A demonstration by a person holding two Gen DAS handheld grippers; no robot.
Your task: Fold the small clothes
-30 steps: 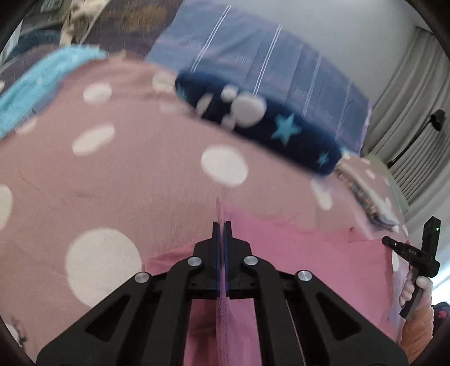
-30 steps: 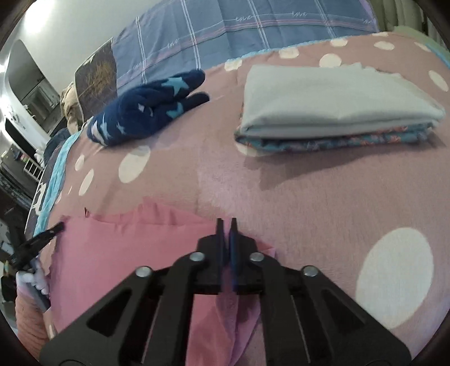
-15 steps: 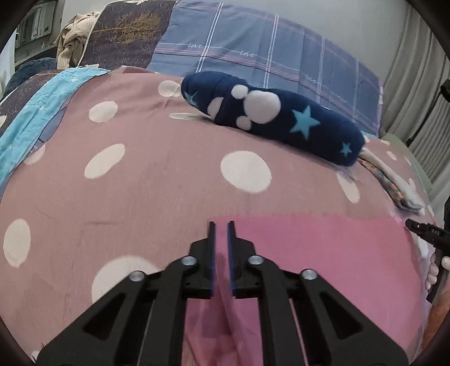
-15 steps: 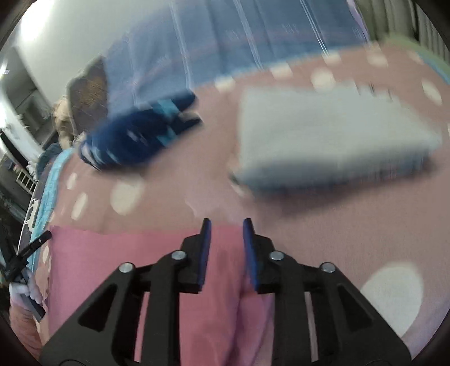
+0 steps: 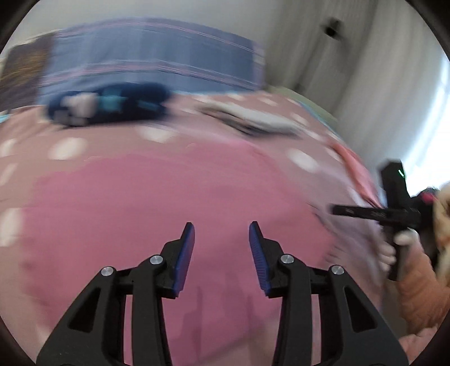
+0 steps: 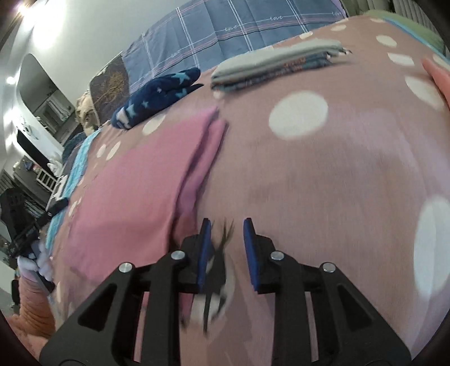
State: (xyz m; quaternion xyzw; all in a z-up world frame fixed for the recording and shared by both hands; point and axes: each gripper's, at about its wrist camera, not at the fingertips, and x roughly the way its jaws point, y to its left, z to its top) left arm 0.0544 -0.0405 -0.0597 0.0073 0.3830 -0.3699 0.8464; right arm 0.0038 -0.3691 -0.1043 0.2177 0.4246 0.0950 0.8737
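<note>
A pink garment [image 5: 157,197] lies flat on the polka-dot bedspread [image 6: 337,169]; in the right wrist view the garment [image 6: 135,191] shows a folded edge along its right side. My left gripper [image 5: 221,228] is open and empty just above the garment's near part. My right gripper [image 6: 224,222] is open and empty over the bedspread, just right of the garment's edge. The right gripper also appears at the right of the left wrist view [image 5: 365,212]. Both views are motion-blurred.
A stack of folded clothes [image 6: 278,64] lies at the far side of the bed. A navy star-patterned soft item [image 6: 157,95] lies left of it. A blue checked pillow [image 6: 239,25] stands behind. A pink-orange cloth [image 6: 438,78] shows at the right edge.
Both grippers were shut on the pink garment's edge, then opened and let it go. Both have pulled back, and the garment now lies flat on the bed.
</note>
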